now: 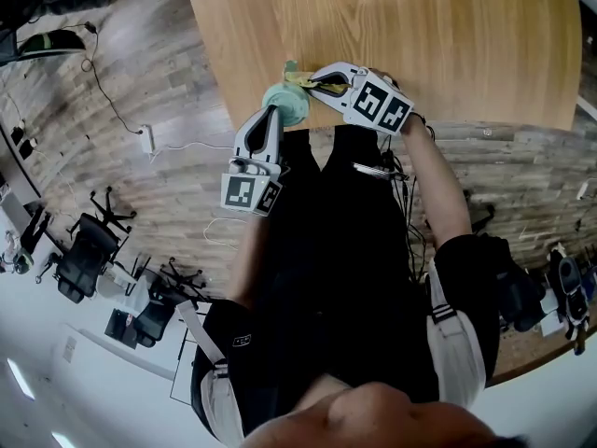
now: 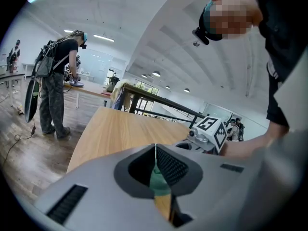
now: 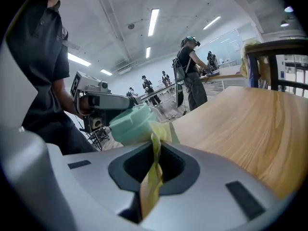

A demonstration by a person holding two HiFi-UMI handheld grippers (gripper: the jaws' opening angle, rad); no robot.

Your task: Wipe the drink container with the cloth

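A pale green drink container point(image 1: 289, 108) is held at the near left edge of the wooden table point(image 1: 420, 35). My left gripper point(image 1: 273, 112) comes up from below and is shut on it; in the left gripper view a strip of the green container point(image 2: 159, 183) shows between the closed jaws point(image 2: 155, 150). My right gripper point(image 1: 317, 82) reaches in from the right, shut on a yellow cloth point(image 1: 300, 79). In the right gripper view the cloth point(image 3: 153, 170) is pinched between the jaws point(image 3: 155, 150) and lies against the container point(image 3: 131, 125).
The tabletop point(image 3: 250, 124) stretches away beyond the container. Office chairs point(image 1: 89, 245) and a cable point(image 1: 103, 82) are on the wooden floor to the left. Other people point(image 2: 57, 81) stand at tables far off. A dark railing point(image 2: 144, 100) is behind the table.
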